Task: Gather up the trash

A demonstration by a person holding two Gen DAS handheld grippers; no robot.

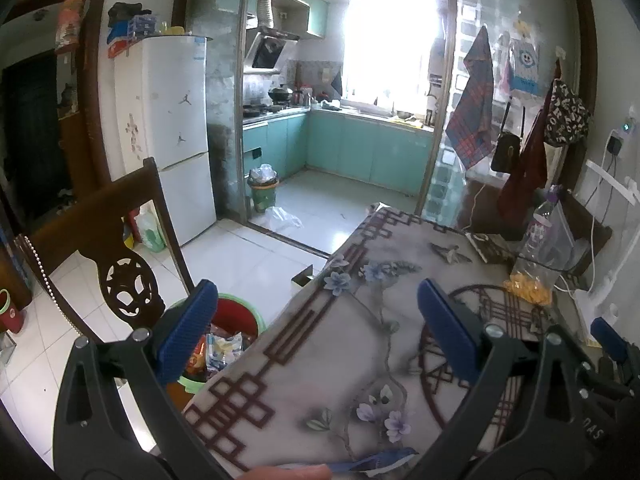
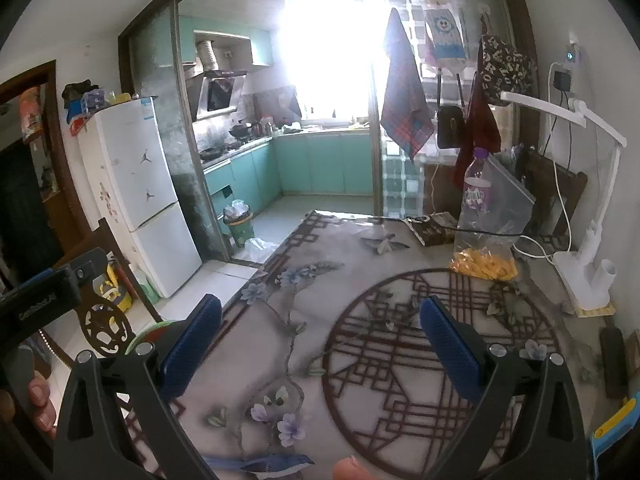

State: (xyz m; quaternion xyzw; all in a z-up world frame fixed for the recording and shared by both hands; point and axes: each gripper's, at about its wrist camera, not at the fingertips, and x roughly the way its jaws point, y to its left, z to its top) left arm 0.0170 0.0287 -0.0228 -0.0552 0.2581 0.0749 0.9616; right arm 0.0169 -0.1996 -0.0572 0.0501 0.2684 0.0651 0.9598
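Observation:
A green bin with a red liner (image 1: pixel 240 322) stands on the floor by the table's left edge, holding several crumpled wrappers (image 1: pixel 224 350). Its rim shows in the right wrist view (image 2: pixel 154 330). My left gripper (image 1: pixel 320 332) is open and empty, over the table's left edge beside the bin. My right gripper (image 2: pixel 322 344) is open and empty above the patterned tablecloth (image 2: pixel 360 280). A clear bag of yellow snacks (image 2: pixel 486 262) lies at the far right of the table, also in the left wrist view (image 1: pixel 528 286). A dark packet (image 2: pixel 434 230) lies behind it.
A plastic bottle (image 2: pixel 476 188) stands by the snack bag. A white desk lamp (image 2: pixel 588 264) with cables stands at the table's right. A carved wooden chair (image 1: pixel 120 272) stands left of the bin. A fridge (image 1: pixel 176 132) and a second green bin (image 1: pixel 262 190) stand further back.

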